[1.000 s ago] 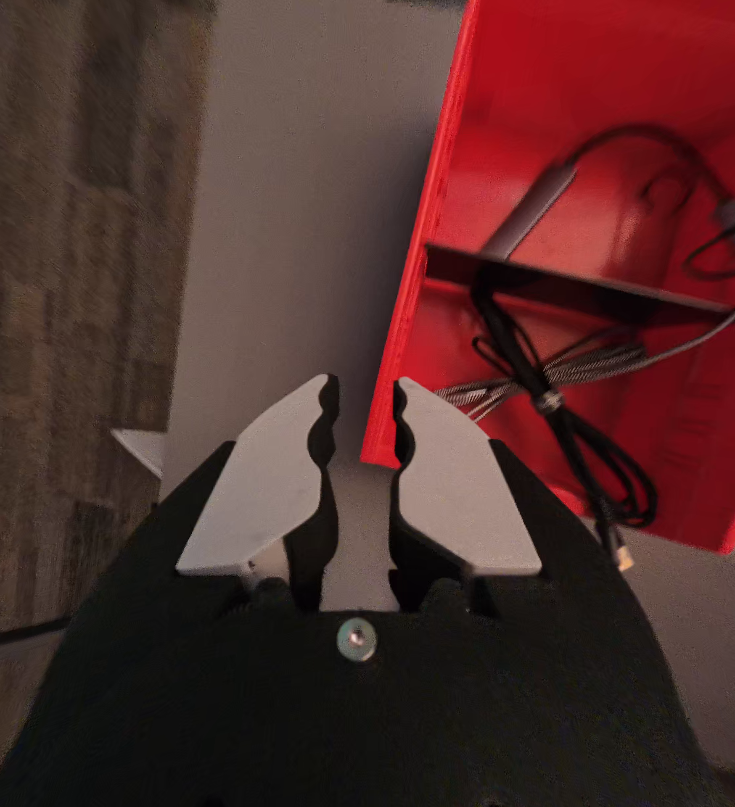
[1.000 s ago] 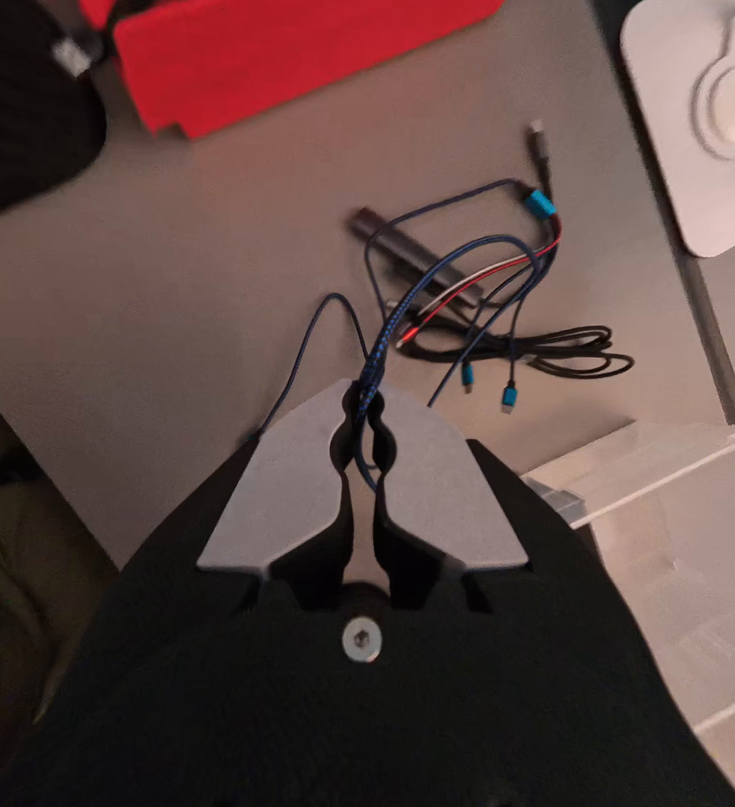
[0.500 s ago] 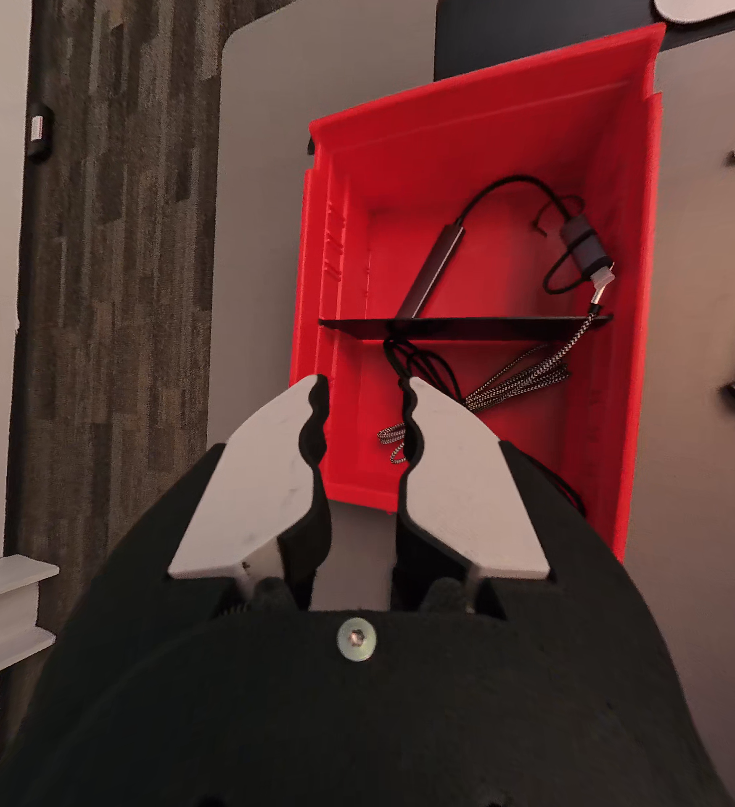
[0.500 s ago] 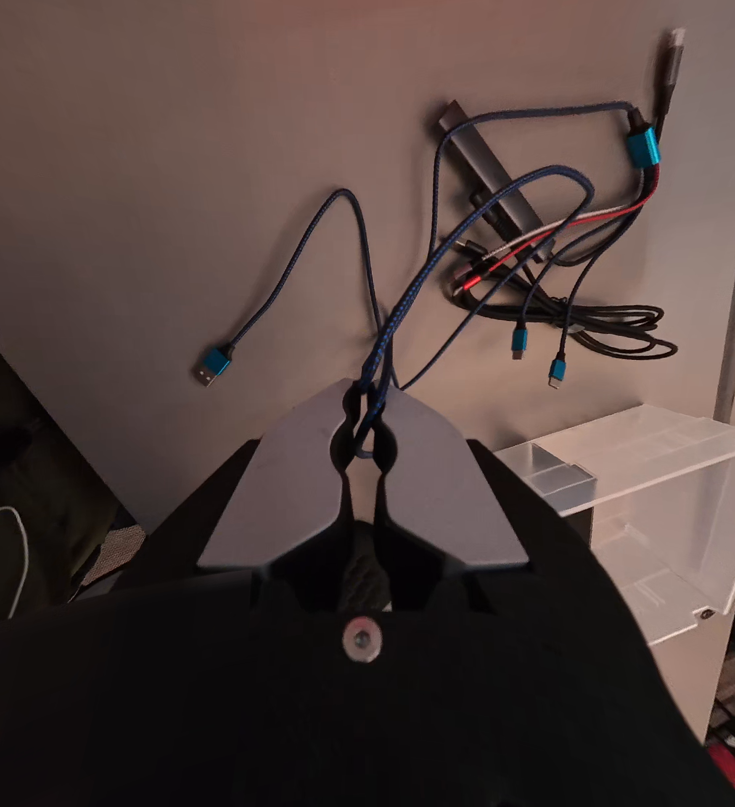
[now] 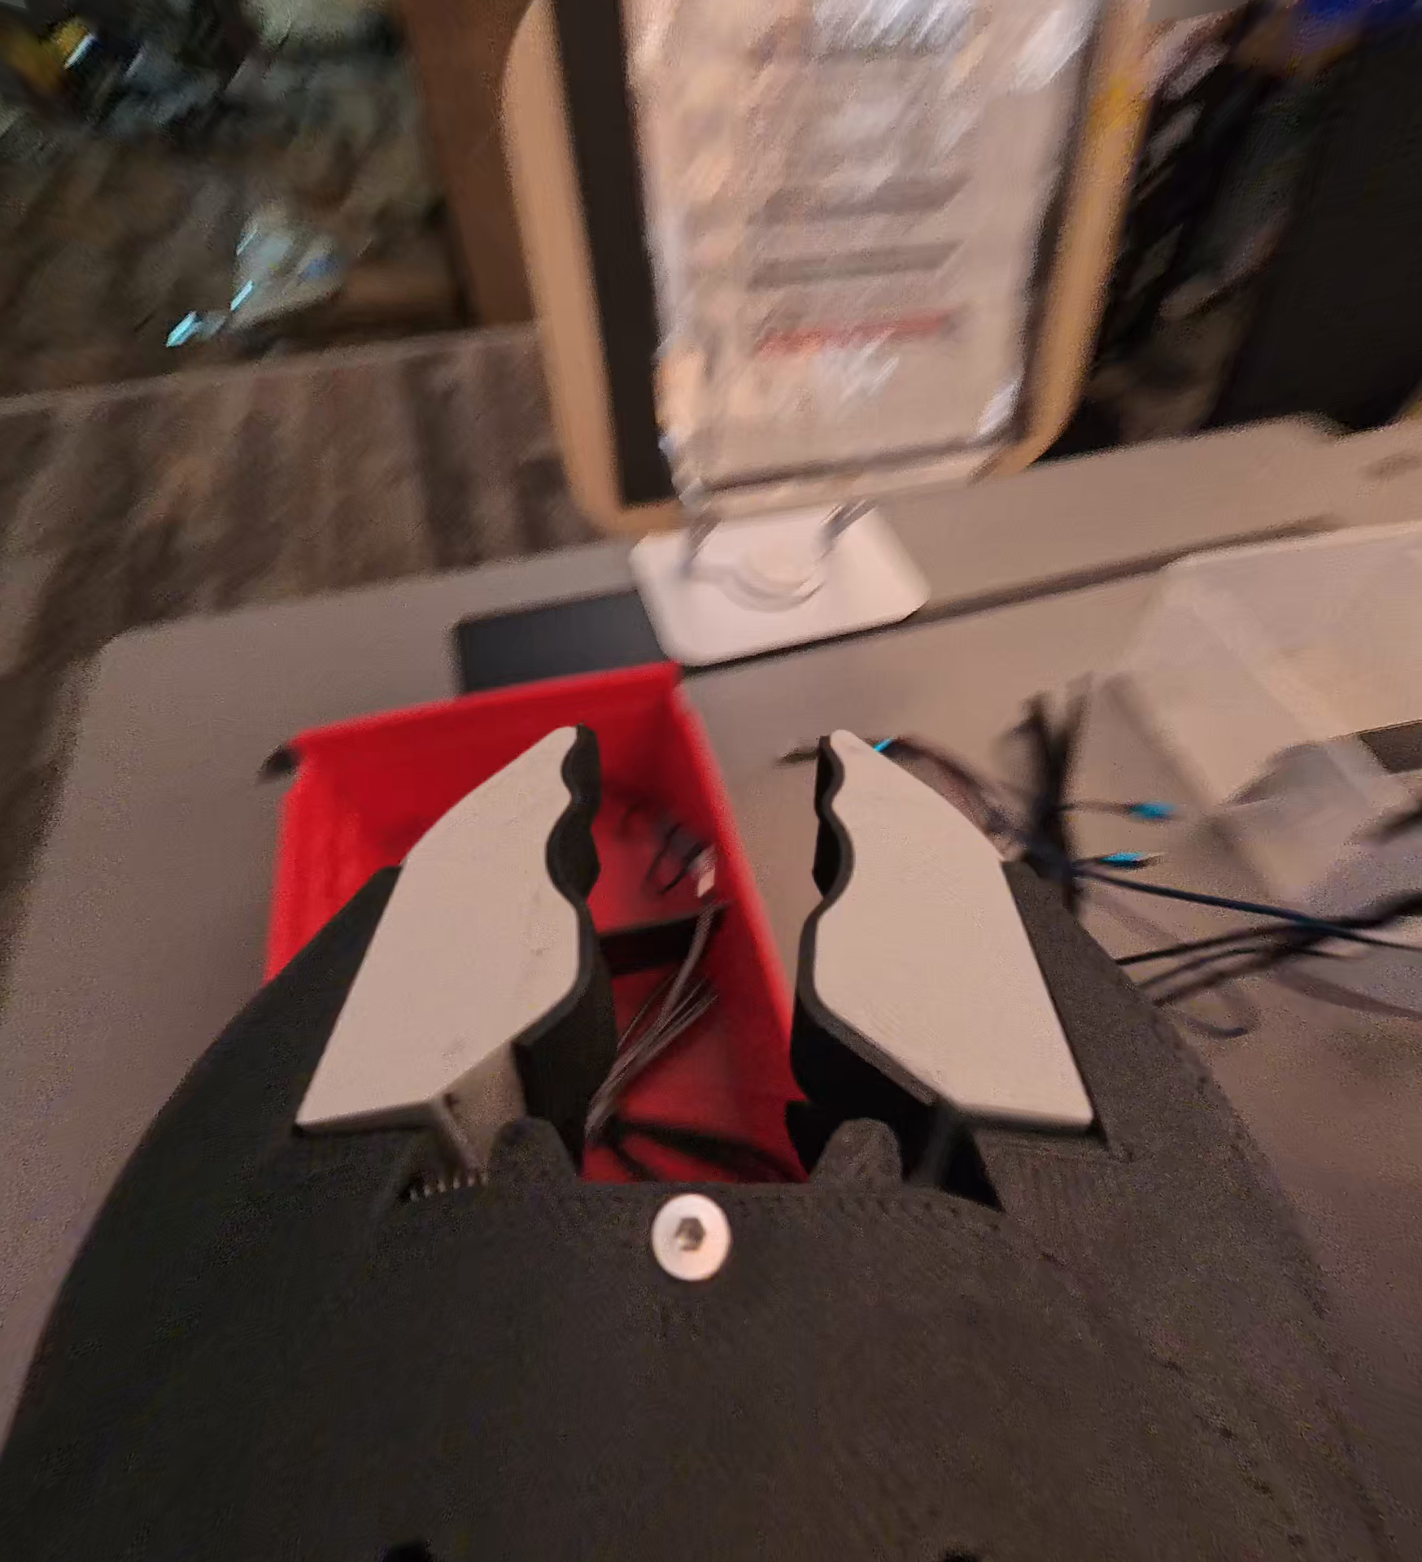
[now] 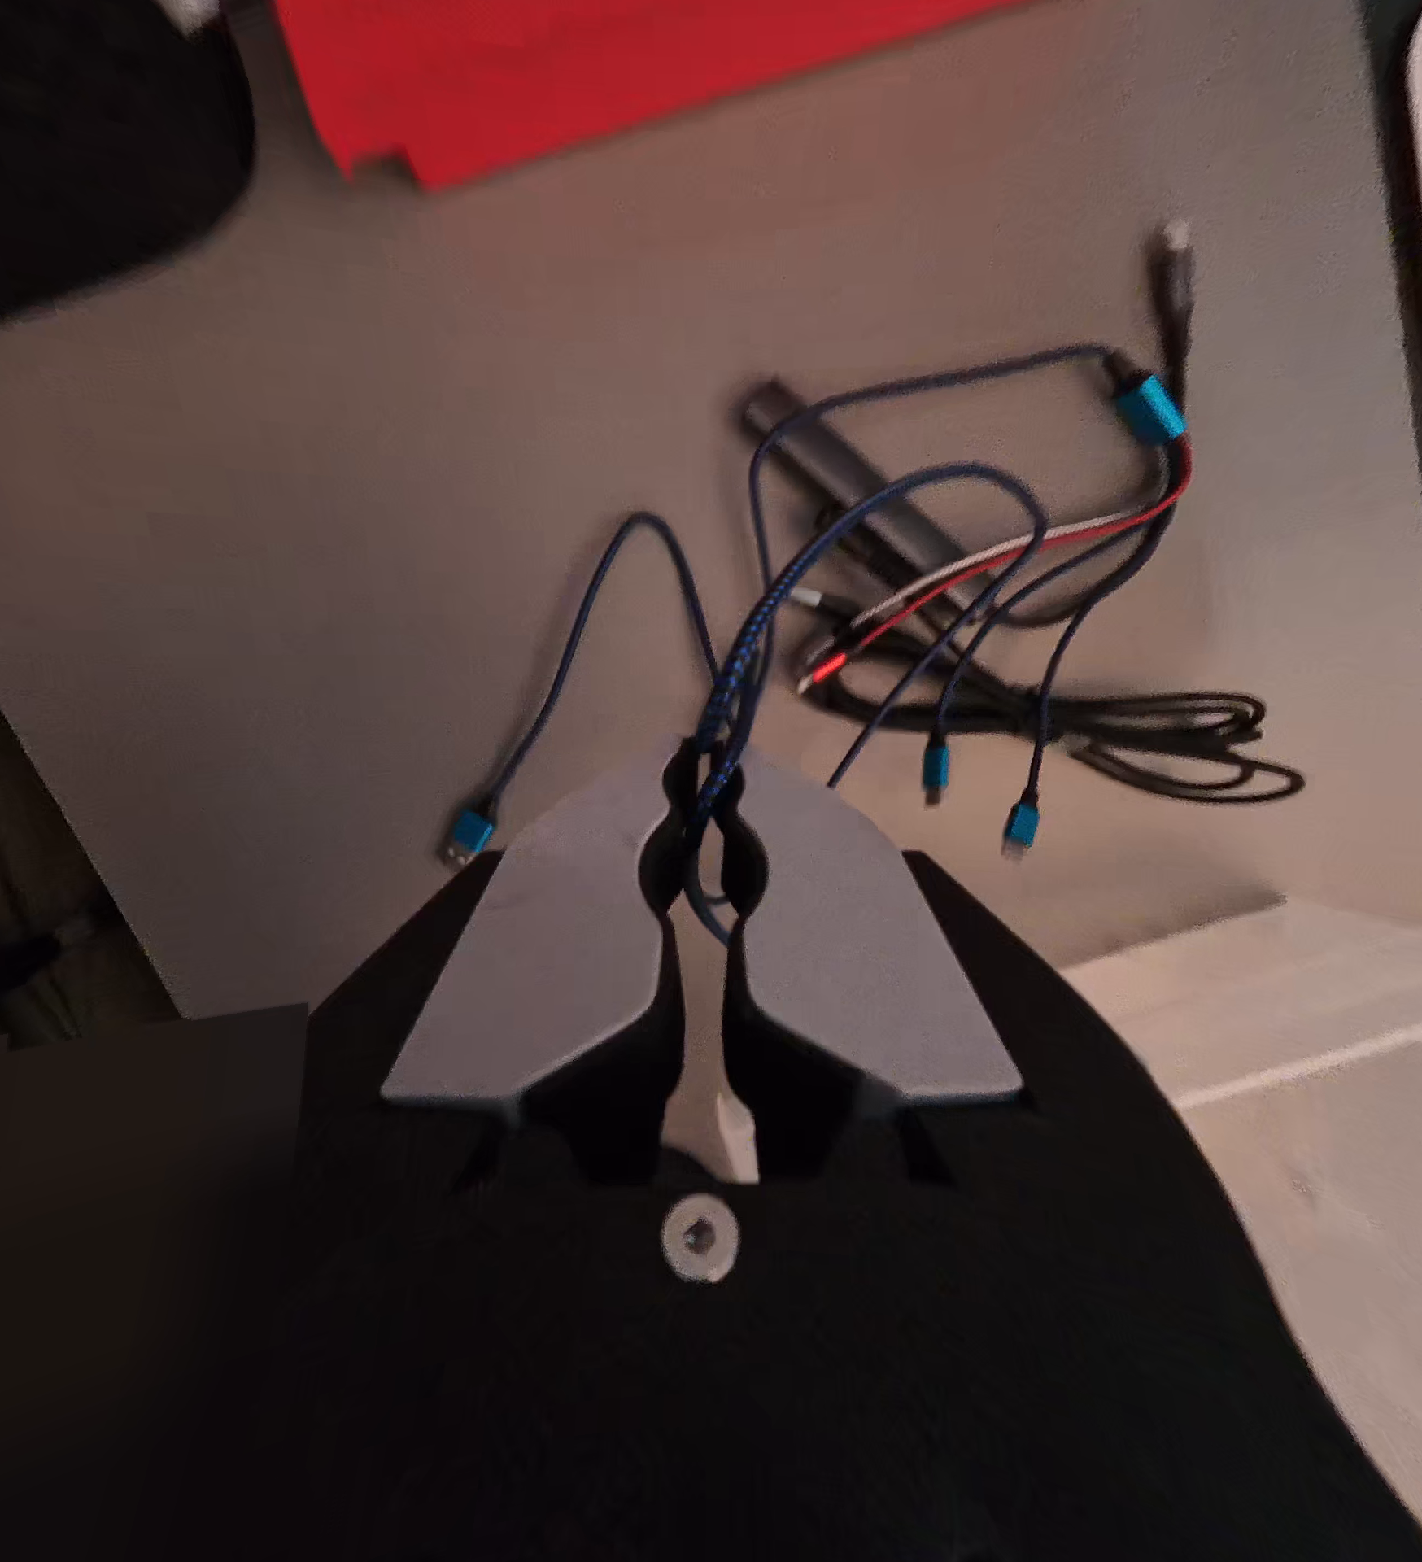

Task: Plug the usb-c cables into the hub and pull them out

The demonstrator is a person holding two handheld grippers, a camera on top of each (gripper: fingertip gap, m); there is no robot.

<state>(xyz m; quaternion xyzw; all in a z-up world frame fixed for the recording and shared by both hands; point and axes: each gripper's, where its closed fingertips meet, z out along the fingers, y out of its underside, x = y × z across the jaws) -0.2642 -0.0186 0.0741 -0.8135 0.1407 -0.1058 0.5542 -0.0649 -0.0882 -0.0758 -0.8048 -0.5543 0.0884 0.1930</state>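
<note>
Crowding hub (image 6: 851,499), tangled cables (image 6: 1054,592), red bin (image 6: 606,76)

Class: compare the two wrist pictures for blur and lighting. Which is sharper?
Left wrist view: heavy motion blur, red bin smeared, background unreadable. Right wrist view: dim and only mildly soft, so sharper; the blue braided cable shows its weave.

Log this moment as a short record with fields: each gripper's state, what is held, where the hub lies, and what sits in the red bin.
left gripper: open, empty, above the red bin
right gripper: shut on blue braided cable
hub: grey bar lying on the table under the cable tangle
black cable: coiled on the table beside the hub
bin contents: dark cables, blurred
clear box: right of the right gripper
</note>
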